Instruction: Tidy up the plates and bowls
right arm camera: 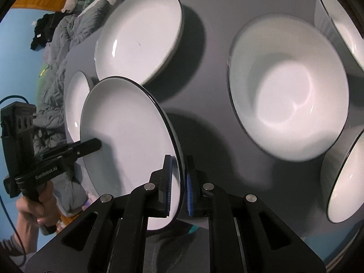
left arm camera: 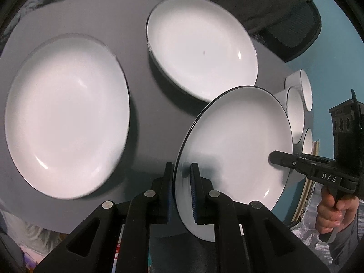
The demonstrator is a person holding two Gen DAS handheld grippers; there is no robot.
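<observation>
A white plate with a dark rim (left arm camera: 236, 141) is held tilted above the grey table (left arm camera: 145, 122) by both grippers. My left gripper (left arm camera: 182, 173) is shut on its near rim. My right gripper (right arm camera: 179, 166) is shut on the opposite rim of the same plate (right arm camera: 127, 125); it also shows in the left wrist view (left arm camera: 276, 158). Two more white plates lie flat on the table, one at the left (left arm camera: 66, 116) and one behind (left arm camera: 202, 47). A white bowl (right arm camera: 289, 86) stands at the right in the right wrist view.
More white bowls (left arm camera: 295, 111) stand at the table's right edge, two of them cut off by the frame in the right wrist view (right arm camera: 345, 175). A dark mesh chair (left arm camera: 279, 16) stands behind the table. Grey bedding (right arm camera: 68, 34) lies beyond the far side.
</observation>
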